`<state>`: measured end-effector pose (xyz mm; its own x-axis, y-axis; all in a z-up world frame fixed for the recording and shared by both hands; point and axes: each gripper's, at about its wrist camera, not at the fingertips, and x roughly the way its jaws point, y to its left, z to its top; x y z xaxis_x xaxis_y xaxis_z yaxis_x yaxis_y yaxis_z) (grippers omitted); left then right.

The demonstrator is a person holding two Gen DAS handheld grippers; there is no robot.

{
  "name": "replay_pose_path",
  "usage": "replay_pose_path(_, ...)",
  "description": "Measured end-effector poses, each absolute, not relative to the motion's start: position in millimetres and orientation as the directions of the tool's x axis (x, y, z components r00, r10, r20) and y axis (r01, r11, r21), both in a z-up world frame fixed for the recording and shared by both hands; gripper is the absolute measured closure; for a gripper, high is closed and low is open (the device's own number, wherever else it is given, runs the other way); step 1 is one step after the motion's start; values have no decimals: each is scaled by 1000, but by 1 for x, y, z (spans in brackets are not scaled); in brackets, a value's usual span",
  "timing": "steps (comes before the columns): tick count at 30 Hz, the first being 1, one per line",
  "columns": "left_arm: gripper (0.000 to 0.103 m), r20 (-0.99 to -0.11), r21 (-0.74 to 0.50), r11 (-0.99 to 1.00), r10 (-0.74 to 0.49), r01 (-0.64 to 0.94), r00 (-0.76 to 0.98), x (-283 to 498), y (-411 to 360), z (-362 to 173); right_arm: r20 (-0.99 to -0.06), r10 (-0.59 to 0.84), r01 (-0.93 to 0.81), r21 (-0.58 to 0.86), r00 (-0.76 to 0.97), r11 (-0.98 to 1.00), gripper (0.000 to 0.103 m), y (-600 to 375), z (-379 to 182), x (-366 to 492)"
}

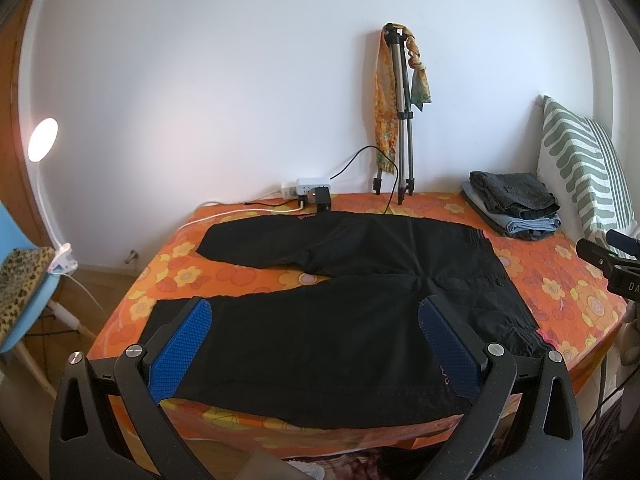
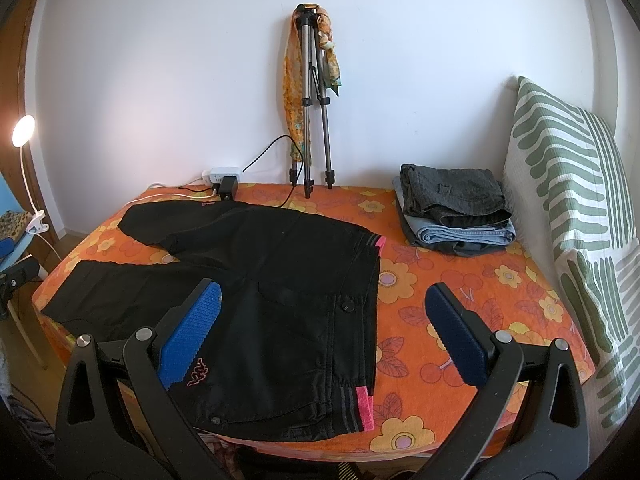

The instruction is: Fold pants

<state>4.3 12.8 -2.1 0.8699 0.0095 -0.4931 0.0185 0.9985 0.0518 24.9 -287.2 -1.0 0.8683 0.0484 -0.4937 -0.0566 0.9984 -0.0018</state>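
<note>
Black pants (image 1: 328, 320) lie spread flat on the orange flowered bed (image 1: 560, 288), waistband to the right, both legs pointing left and apart. In the right wrist view the pants (image 2: 272, 280) show a pink-trimmed waistband (image 2: 366, 404) and a pink logo. My left gripper (image 1: 316, 348) is open and empty, hovering above the near leg. My right gripper (image 2: 324, 336) is open and empty, above the waist end near the front edge. The right gripper's tip shows in the left wrist view (image 1: 612, 256) at the far right.
A stack of folded jeans (image 2: 456, 208) sits at the back right beside a green-striped pillow (image 2: 572, 200). A tripod with scarves (image 2: 312, 96) leans on the wall. A power strip with cables (image 2: 224, 178) lies at the back. A clip lamp (image 1: 42, 144) and chair (image 1: 24, 288) stand left.
</note>
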Motion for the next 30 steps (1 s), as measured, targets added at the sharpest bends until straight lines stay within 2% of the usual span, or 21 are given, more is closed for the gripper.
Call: replay_pose_path(30, 0, -492, 47, 999, 8, 17, 871, 4, 14, -2, -497, 52, -55, 7, 866, 998, 0, -288, -5, 24)
